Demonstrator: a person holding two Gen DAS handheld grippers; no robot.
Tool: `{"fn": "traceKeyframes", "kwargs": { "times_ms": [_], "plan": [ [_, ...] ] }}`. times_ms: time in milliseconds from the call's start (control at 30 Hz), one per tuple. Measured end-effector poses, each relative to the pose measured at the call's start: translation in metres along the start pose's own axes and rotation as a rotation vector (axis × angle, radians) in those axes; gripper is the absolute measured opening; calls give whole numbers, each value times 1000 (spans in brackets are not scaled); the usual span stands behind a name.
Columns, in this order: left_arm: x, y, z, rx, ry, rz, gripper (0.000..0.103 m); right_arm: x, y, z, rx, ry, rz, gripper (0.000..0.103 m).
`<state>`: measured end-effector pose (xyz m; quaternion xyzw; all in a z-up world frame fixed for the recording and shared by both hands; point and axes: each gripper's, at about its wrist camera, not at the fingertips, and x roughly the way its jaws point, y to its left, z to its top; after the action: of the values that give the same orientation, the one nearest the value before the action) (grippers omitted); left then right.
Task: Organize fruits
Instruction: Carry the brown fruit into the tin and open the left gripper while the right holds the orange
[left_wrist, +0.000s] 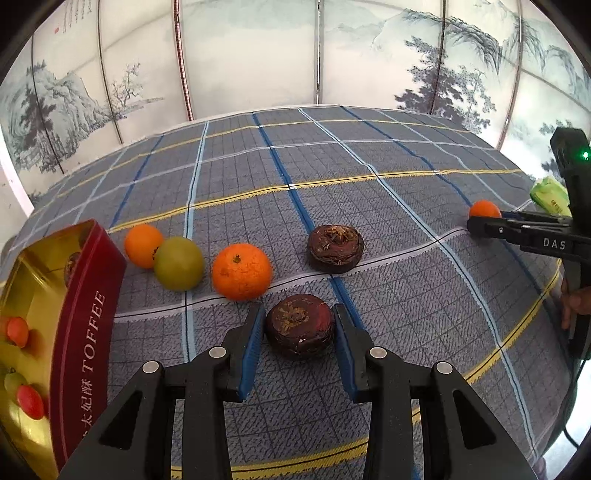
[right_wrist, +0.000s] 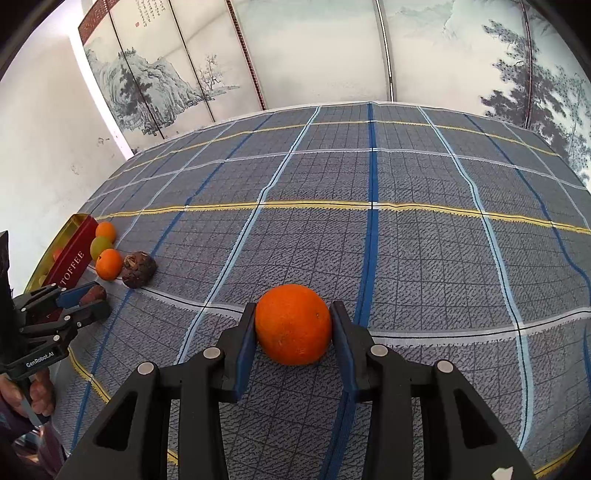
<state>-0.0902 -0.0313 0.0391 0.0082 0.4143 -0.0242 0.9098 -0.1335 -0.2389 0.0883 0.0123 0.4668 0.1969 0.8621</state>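
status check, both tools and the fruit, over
Left tool shut on dark brown fruit. Right tool shut on orange. Both fruits on tablecloth. Toffee tin at left, path clear.

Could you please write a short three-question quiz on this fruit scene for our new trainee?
1. True or false: the left gripper is shut on an orange.
2. What does the right gripper hold? A) green fruit B) orange C) tin
3. What word is printed on the red tin?

Key:
1. False; it is shut on a dark brown fruit.
2. B, an orange.
3. TOFFEE.
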Motion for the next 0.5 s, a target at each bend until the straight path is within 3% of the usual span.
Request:
{"fn": "traceKeyframes", "kwargs": {
  "times_ms": [367, 500],
  "plan": [
    [-14, 5, -2, -28, -46, 61, 37, 1, 5, 0, -29, 5, -32, 38],
    [-23, 11, -8, -50, -29, 71, 37, 1, 5, 0, -30, 6, -32, 38]
  ]
}}
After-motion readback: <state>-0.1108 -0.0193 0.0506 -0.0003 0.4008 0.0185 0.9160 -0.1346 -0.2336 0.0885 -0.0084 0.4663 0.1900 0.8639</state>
